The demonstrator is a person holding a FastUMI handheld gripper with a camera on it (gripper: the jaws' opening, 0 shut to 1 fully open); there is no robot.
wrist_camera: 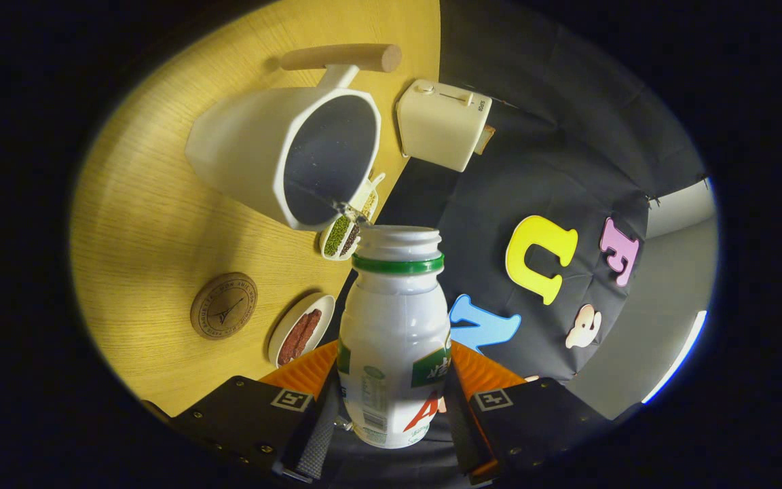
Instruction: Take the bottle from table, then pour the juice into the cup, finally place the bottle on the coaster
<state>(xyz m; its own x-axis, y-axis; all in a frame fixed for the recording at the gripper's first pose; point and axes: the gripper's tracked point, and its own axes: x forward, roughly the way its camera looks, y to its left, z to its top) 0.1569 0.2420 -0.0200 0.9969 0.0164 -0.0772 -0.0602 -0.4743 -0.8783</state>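
Tongs (pixel 394 407) clamped on bottle (pixel 394 339), both fingers pressed to its sides. Bottle uncapped, long axis running out along fingers toward 12 o'clock. Cup (pixel 282 153) at 11 o'clock from mouth, rim just beyond it. Coaster (pixel 224 305) on bench (pixel 153 204) at 9 o'clock from bottle, apart. Pour judged under way; tilt further toward cup.

Bare table (pixel 140 224) between cup (pixel 255 146) and coaster (pixel 224 305); toaster (pixel 442 132) just beyond cup.

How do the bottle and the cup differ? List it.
The bottle is narrow with a green neck ring; the cup is wide with a wooden handle. The bottle is clamped in the gripper, tilted mouth-first toward the cup; the cup rests on the table. Both are white and open-topped.
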